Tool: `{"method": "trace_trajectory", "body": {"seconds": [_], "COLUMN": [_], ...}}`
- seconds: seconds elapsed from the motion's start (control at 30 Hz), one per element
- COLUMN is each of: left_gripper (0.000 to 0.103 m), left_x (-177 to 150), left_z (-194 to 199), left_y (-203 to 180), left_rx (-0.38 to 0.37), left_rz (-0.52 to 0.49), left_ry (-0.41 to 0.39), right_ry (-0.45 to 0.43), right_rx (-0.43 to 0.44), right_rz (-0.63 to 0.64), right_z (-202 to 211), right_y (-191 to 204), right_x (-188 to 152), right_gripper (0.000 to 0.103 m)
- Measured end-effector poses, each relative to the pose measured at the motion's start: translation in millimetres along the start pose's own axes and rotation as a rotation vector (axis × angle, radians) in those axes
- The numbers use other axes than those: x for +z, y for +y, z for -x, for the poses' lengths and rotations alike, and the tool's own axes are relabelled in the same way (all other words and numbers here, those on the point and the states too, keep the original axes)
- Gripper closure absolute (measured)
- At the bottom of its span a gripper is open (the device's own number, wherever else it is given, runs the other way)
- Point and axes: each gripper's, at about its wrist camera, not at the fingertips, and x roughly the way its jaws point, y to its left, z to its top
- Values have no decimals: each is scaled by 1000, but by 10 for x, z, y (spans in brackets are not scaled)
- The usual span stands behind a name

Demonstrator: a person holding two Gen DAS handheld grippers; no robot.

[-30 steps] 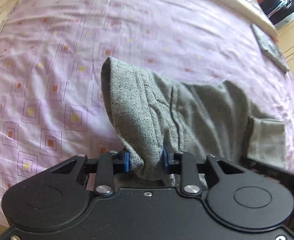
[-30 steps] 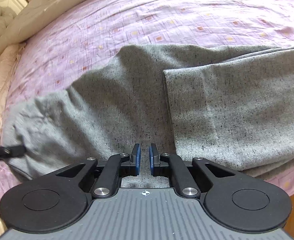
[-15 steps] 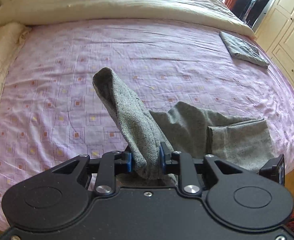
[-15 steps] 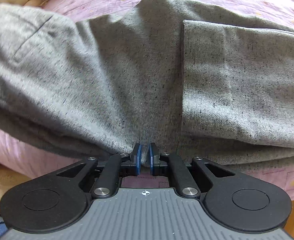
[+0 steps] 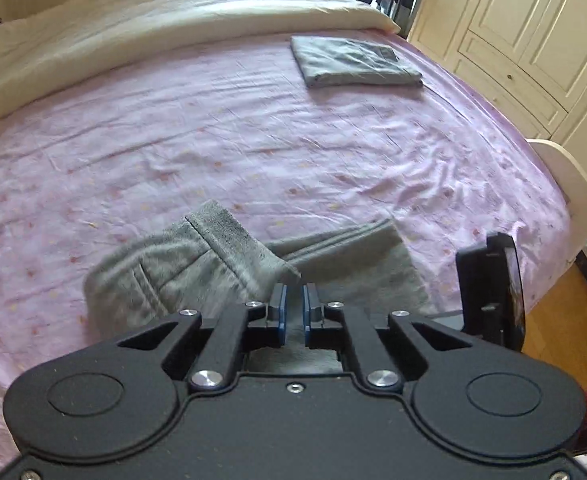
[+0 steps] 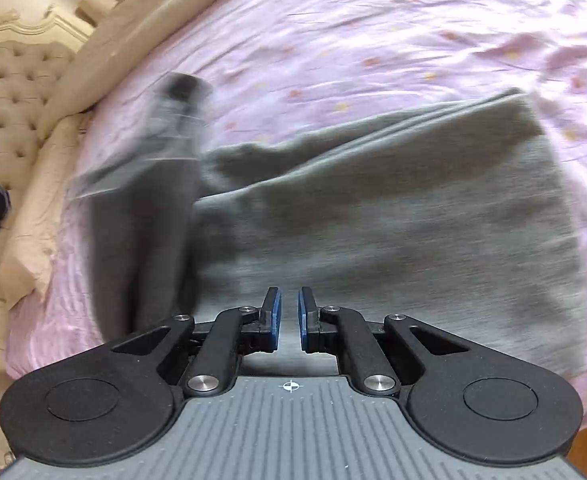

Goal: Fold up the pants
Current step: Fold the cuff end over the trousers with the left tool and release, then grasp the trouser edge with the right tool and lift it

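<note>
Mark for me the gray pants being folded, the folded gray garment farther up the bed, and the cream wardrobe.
gray pants (image 5: 197,276): left wrist view, waistband end near the pocket.
folded gray garment (image 5: 353,62): left wrist view, middle of its top face.
cream wardrobe (image 5: 533,12): left wrist view, door panel.

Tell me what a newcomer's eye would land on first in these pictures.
The grey pants lie half folded and rumpled at the near edge of the pink sheet, right ahead of both grippers. A second grey garment, neatly folded, sits alone at the far right of the bed near the cream quilt. The left gripper shows closing jaws with no cloth between them.
</note>
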Motion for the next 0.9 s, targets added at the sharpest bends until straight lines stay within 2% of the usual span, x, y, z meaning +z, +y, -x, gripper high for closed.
{"method": "trace_trajectory", "body": {"seconds": [0.13, 0.17, 0.2, 0.27, 0.4, 0.53, 0.7, 0.73, 0.77, 0.8, 0.87, 0.9], "left_gripper": [81, 81, 81, 78, 78, 78, 73, 73, 73, 73, 72, 66], "left_x": [-225, -286, -351, -504, -824, -1050, -1159, -1161, -1162, -1154, -1124, -1110], "left_z": [-180, -207, -231, -275, -243, -118, 11, 13, 8, -11, -51, -66], "left_y": [-157, -133, -81, 58, 434, 740, 837, 817, 787, 748, 636, 565], "left_rx": [33, 55, 78, 136, 219, 250, 262, 258, 254, 250, 229, 216], "left_rz": [46, 66, 88, 137, 281, 428, 469, 453, 431, 403, 338, 302], "left_ry": [69, 92, 113, 152, 208, 222, 198, 194, 190, 185, 168, 157], "right_ry": [-12, -20, -32, -53, -12, 70, 136, 157, 179, 185, 180, 175], "right_rx": [-27, -22, -5, 48, 129, 103, 140, 155, 160, 136, 109, 124], "right_rz": [18, 25, 31, 23, -10, 45, 90, 112, 137, 172, 231, 235], "right_z": [138, 165, 172, 131, -106, -423, -563, -591, -589, -587, -511, -439], "right_y": [-260, -272, -324, -327, -232, -118, 94, 160, 231, 327, 494, 559], "right_x": [133, 172, 212, 356, 607, 756, 777, 769, 755, 737, 716, 735], "right_gripper": [92, 82, 65, 53, 45, 45, 47, 53, 74, 84, 89, 90]}}
